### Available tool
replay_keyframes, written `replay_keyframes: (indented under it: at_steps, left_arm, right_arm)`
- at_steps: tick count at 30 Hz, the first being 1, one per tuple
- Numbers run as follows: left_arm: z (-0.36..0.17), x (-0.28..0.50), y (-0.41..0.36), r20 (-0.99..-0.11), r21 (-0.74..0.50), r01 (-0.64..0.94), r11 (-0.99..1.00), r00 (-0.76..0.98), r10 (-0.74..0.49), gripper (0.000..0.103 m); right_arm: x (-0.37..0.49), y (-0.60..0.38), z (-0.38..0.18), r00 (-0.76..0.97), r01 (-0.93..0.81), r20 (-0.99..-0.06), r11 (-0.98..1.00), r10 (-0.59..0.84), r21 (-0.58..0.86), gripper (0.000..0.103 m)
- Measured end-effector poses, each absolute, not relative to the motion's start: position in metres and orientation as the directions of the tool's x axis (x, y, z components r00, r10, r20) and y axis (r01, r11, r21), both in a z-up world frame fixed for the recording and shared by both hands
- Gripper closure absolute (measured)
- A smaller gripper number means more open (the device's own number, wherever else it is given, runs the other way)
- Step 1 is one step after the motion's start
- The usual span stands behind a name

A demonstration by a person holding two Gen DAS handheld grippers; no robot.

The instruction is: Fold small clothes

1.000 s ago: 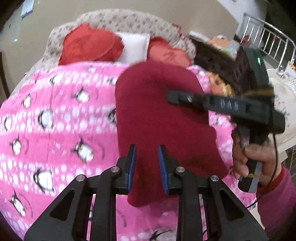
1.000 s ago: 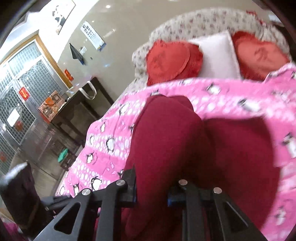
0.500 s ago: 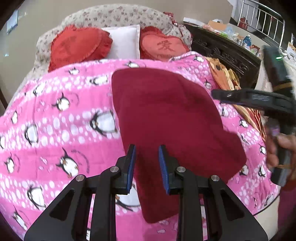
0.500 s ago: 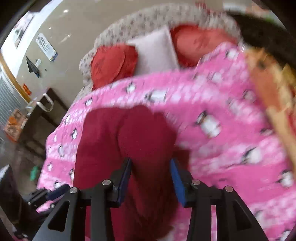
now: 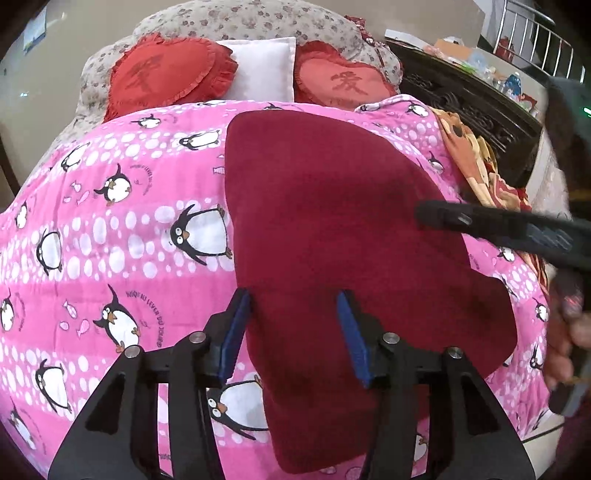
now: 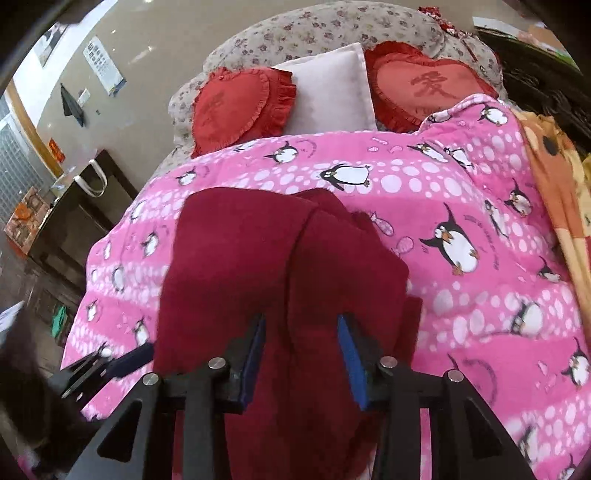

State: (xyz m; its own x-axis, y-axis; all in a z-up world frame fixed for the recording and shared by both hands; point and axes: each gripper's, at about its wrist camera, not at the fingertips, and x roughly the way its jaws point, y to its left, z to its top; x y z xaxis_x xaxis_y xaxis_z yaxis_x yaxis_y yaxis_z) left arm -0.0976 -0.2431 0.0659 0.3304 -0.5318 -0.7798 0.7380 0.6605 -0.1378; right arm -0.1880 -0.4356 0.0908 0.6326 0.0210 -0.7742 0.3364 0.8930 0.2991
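A dark red garment (image 5: 332, 229) lies folded flat on the pink penguin blanket (image 5: 110, 229); it also shows in the right wrist view (image 6: 258, 258). My left gripper (image 5: 293, 332) is open and empty, its blue pads hovering over the garment's near left edge. My right gripper (image 6: 301, 350) is open over the garment's near part, with cloth lying between and under the pads. The right gripper also shows in the left wrist view (image 5: 480, 225) at the garment's right side, and the left gripper's tip shows in the right wrist view (image 6: 110, 365) by its left edge.
Two red heart cushions (image 5: 166, 74) and a white pillow (image 5: 258, 70) lean on the floral headboard (image 6: 332, 33). An orange patterned blanket (image 5: 469, 158) lies at the bed's right edge. A dark wooden cabinet (image 5: 472, 99) stands right, a dark table (image 6: 74, 221) left.
Both grippers have opened wider. The garment, held up and bunched by the right gripper a second ago, now lies flat on the blanket. The right gripper has drawn back to the right.
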Motion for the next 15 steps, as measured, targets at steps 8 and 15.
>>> replay_keyframes:
  at_steps: [8, 15]
  left_arm:
    - [0.067, -0.103, -0.241, -0.78, -0.134, 0.729, 0.671, 0.34, -0.525, 0.054]
    - [0.065, -0.11, -0.243, -0.787, -0.107, 0.734, 0.671, 0.35, -0.508, 0.054]
  right_arm:
    - [-0.236, -0.388, 0.099, 0.613, 0.319, -0.79, 0.919, -0.013, 0.232, 0.064]
    - [-0.253, -0.394, 0.043, 0.54, 0.41, -0.841, 0.862, 0.032, 0.297, 0.064]
